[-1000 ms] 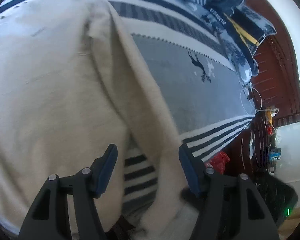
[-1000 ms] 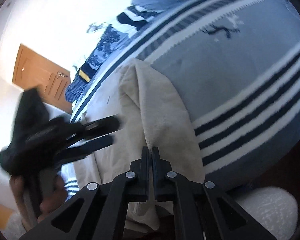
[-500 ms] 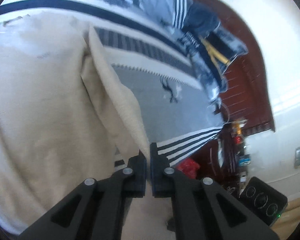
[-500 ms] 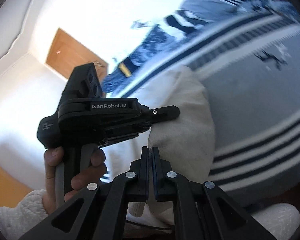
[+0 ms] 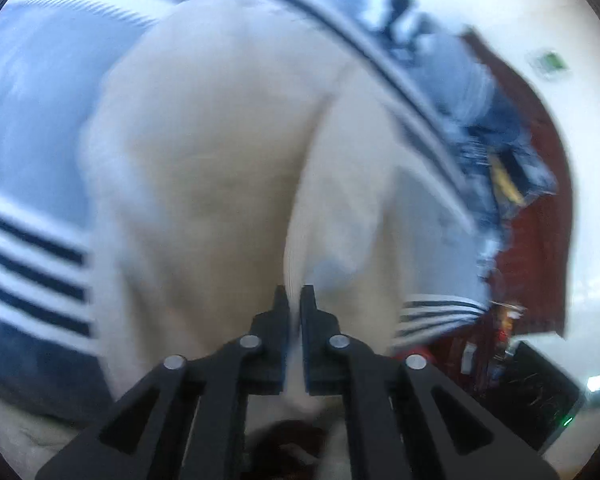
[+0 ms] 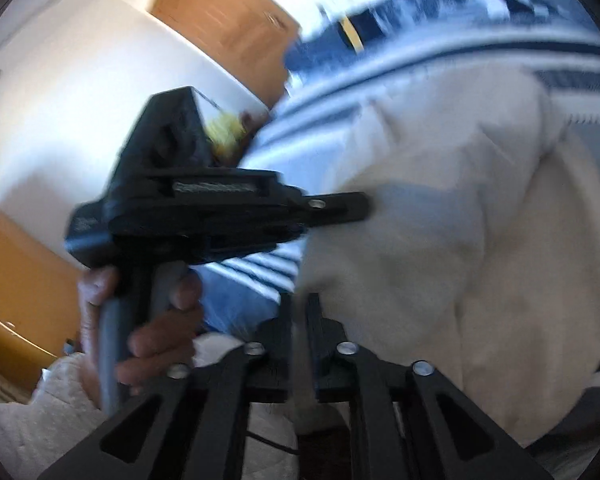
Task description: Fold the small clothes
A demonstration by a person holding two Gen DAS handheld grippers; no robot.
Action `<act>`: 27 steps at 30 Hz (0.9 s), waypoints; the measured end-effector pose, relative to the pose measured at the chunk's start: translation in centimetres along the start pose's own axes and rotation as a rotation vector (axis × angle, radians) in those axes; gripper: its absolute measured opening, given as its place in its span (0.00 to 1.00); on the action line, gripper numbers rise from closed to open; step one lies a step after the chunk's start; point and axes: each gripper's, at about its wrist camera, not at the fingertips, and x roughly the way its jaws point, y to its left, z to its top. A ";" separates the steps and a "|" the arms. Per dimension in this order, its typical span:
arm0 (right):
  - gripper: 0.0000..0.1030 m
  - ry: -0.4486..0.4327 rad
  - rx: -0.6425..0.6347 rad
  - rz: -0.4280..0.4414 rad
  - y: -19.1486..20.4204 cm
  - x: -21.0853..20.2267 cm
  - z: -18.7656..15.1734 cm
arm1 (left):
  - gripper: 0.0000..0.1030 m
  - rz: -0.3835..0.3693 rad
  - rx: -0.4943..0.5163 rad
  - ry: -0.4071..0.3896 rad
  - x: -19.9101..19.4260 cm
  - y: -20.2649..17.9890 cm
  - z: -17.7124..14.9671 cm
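A cream garment [image 5: 220, 152] lies on the striped bed cover, and both views are blurred by motion. My left gripper [image 5: 294, 296] is shut on a raised edge of the garment, which rises as a fold between its jaws. My right gripper [image 6: 300, 304] is shut on another edge of the same cream garment [image 6: 440, 240]. In the right wrist view the left gripper [image 6: 356, 208] shows from the side, held in a hand, its tips at the cloth.
The grey and white bed cover with dark stripes [image 5: 28, 248] lies under the garment. Dark patterned pillows [image 5: 496, 136] lie at the far side by a red-brown headboard [image 5: 540, 240]. A wooden door [image 6: 228, 28] and a white wall stand to the left.
The left gripper closed on the garment's edge a second ago and has since lifted it. Both grippers have swung, carrying the cloth across; the views have turned and blurred.
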 end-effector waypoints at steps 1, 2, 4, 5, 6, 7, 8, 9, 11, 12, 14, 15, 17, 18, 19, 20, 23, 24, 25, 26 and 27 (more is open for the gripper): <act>0.33 0.015 0.037 -0.006 -1.1 0.8 -0.4 | 0.08 0.044 -0.013 0.001 0.3 1.1 -0.2; 0.40 0.019 0.074 -0.009 -2.1 1.0 -0.8 | 0.08 0.062 -0.013 0.009 0.5 1.7 -0.5; 0.49 -0.004 0.142 -0.008 -4.9 0.2 -1.0 | 0.08 0.049 0.041 -0.011 0.0 1.4 -2.0; 0.50 -0.025 0.171 -0.021 -6.3 -0.6 -0.9 | 0.13 0.050 0.076 -0.036 -0.4 1.0 -2.8; 0.50 -0.039 0.194 -0.041 -7.5 -1.4 -0.9 | 0.18 0.055 0.095 -0.050 -0.6 0.7 -3.4; 0.50 -0.057 0.229 -0.065 -9.1 -2.3 -0.9 | 0.32 0.061 0.111 -0.067 -0.8 0.5 -4.4; 0.50 -0.072 0.255 -0.076 -10.2 -2.9 -0.9 | 0.42 0.067 0.114 -0.079 -0.8 0.5 -5.1; 0.50 -0.085 0.283 -0.084 -11.2 -3.3 -0.9 | 0.43 0.071 0.115 -0.082 -0.6 0.8 -5.5; 0.50 -0.097 0.335 -0.096 -13.4 -3.8 -0.6 | 0.43 0.091 0.103 -0.072 0.3 1.8 -6.5; 0.50 -0.104 0.347 -0.105 -14.0 -3.9 -0.3 | 0.43 0.092 0.094 -0.062 0.5 2.3 -6.6; 0.50 -0.115 0.350 -0.110 -15.0 -3.8 1.1 | 0.35 0.108 0.053 -0.044 1.5 3.3 -6.6; 0.50 -0.113 0.345 -0.114 -14.9 -3.7 1.4 | 0.30 0.111 0.043 -0.040 1.4 3.8 -6.6; 0.50 -0.109 0.338 -0.144 -15.4 -3.5 3.0 | 0.14 0.100 0.056 -0.040 1.3 3.2 -6.6; 0.50 -0.111 0.341 -0.150 -15.7 -3.4 4.2 | 0.10 0.086 0.058 -0.047 0.9 2.9 -6.6; 0.50 -0.115 0.351 -0.149 -16.3 -3.2 5.4 | 0.08 0.055 0.052 -0.054 0.4 2.9 -6.7; 0.50 -0.118 0.365 -0.150 -17.0 -3.0 6.4 | 0.08 0.003 0.039 -0.070 -0.6 3.0 -6.6; 0.50 -0.148 0.399 -0.133 -18.2 -3.6 9.1 | 0.12 0.084 0.023 -0.074 -1.3 3.7 -5.8; 0.50 -0.160 0.400 -0.140 -18.6 -3.8 10.0 | 0.14 0.127 0.029 -0.077 -1.5 3.7 -5.8; 0.50 -0.178 0.409 -0.162 -19.4 -3.8 11.3 | 0.17 0.174 0.046 -0.083 -1.9 3.4 -5.8; 0.50 -0.186 0.427 -0.164 -20.2 -3.6 12.1 | 0.19 0.189 0.080 -0.066 -2.7 2.3 -5.7; 0.50 -0.190 0.444 -0.154 -20.8 -3.6 12.6 | 0.19 0.173 0.105 -0.057 -3.4 1.1 -5.5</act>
